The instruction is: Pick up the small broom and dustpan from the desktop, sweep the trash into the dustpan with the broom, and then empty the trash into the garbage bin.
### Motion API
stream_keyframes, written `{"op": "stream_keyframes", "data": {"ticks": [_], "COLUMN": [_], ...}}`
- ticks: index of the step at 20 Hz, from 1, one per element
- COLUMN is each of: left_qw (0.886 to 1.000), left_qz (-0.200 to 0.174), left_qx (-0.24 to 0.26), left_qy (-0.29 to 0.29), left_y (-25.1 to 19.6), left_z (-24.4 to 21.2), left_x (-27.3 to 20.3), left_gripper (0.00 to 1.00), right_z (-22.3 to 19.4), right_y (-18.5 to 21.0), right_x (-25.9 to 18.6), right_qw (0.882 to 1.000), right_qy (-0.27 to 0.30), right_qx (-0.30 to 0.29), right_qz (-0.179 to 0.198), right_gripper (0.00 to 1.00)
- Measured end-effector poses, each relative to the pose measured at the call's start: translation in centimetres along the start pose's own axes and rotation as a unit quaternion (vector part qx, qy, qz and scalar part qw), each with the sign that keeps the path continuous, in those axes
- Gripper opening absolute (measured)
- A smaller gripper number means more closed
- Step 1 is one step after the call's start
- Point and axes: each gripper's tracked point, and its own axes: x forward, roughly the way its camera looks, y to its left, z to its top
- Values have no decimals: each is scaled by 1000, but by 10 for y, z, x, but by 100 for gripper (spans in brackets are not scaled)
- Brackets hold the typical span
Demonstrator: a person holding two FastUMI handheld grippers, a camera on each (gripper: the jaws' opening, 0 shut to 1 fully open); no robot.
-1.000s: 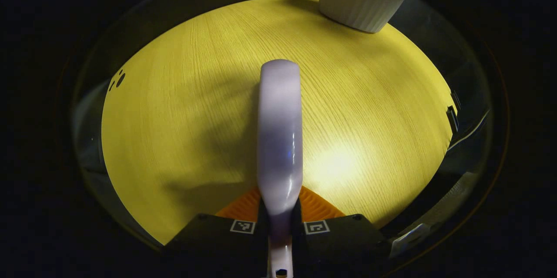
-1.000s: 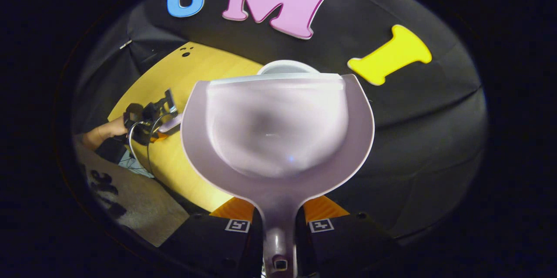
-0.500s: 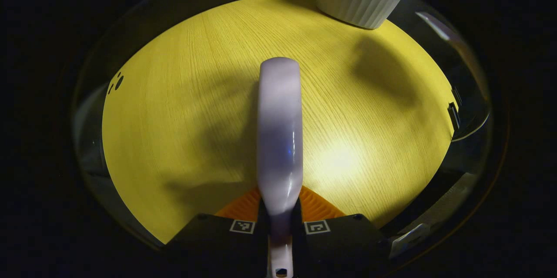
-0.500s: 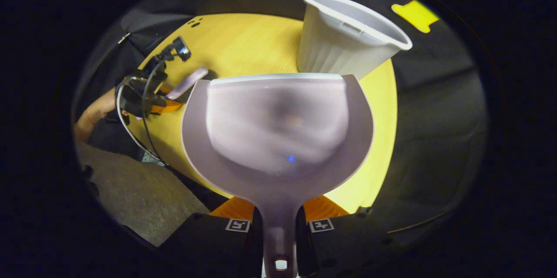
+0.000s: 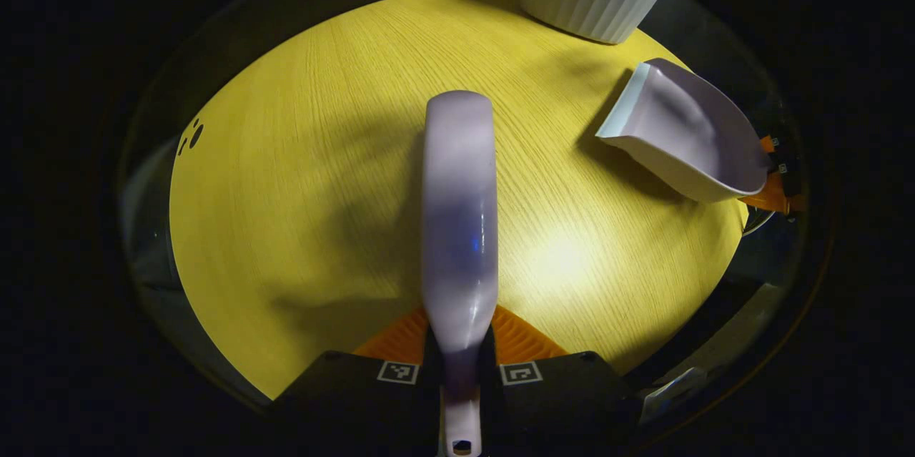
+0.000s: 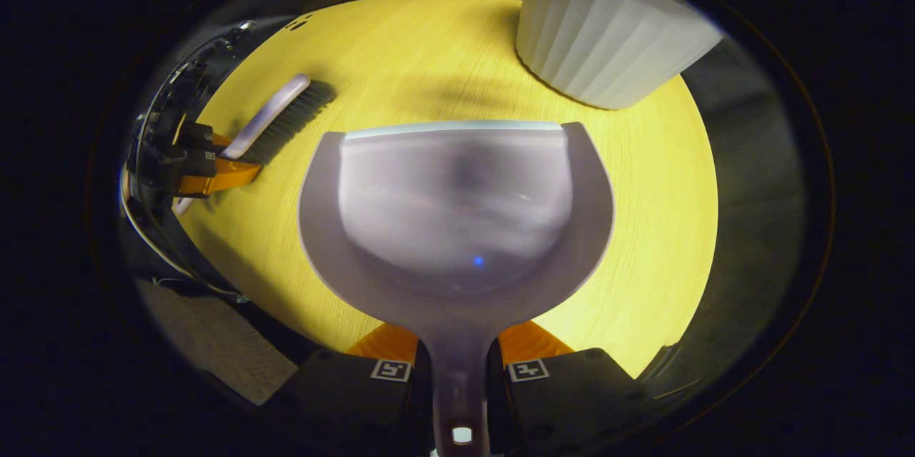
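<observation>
Two tools, each clamped on a handle, hovering over the yellow counter [image 5: 300,178]. On the left, the left tool [image 5: 458,360], closed on the narrow handle of the small broom [image 5: 459,207], both fingers pressing its sides; broom pointing forward above the wood, bristles visible underneath in the right gripper view, brushing or just clear of the surface, hard to say which. Light, stiff plastic by the look, smooth and glossy, so likely to twist in a loose grip; best held low on the handle, as here. Farther right, the right tool [image 6: 458,364], likewise shut on the stem of the dustpan [image 6: 456,210], scoop tilted, front lip toward the counter, apparently empty, no trash visible on the wood. Thin-walled and light, probably a little flexible at the lip; handle the only sensible hold. At far right and beyond, the ribbed white garbage bin [image 6: 604,42], upright near the counter's edge, close to the pan's lip.
</observation>
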Motion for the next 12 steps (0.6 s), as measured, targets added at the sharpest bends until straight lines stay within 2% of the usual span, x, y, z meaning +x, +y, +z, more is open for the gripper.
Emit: {"op": "stream_keyframes", "data": {"ticks": [2, 3, 7, 10, 11, 12], "left_qw": [1000, 1000, 1000, 1000, 1000, 1000], "left_qz": [0, 0, 3, 5, 9, 14], "left_qx": [1, 1, 1, 14, 16, 17], "left_qy": [2, 2, 6, 12, 14, 14], "left_y": [-1, 0, -2, -4, -4, -5], "left_z": [0, 0, 0, 0, 1, 3], "left_x": [0, 1, 0, -1, 0, 1], "left_gripper": [27, 27, 27, 31, 29, 33], "right_z": [1, 2, 1, -3, -6, -9], "right_y": [1, 3, 4, 6, 6, 6], "right_x": [8, 11, 22, 26, 30, 33], "right_qw": [1000, 1000, 1000, 1000, 1000, 1000], "right_qy": [-3, -4, -12, -9, -8, -4], "right_qx": [6, 8, 0, 6, 6, 5], "right_qz": [-1, 3, 2, 8, 9, 11], "right_gripper": [34, 36, 35, 35, 36, 36]}}
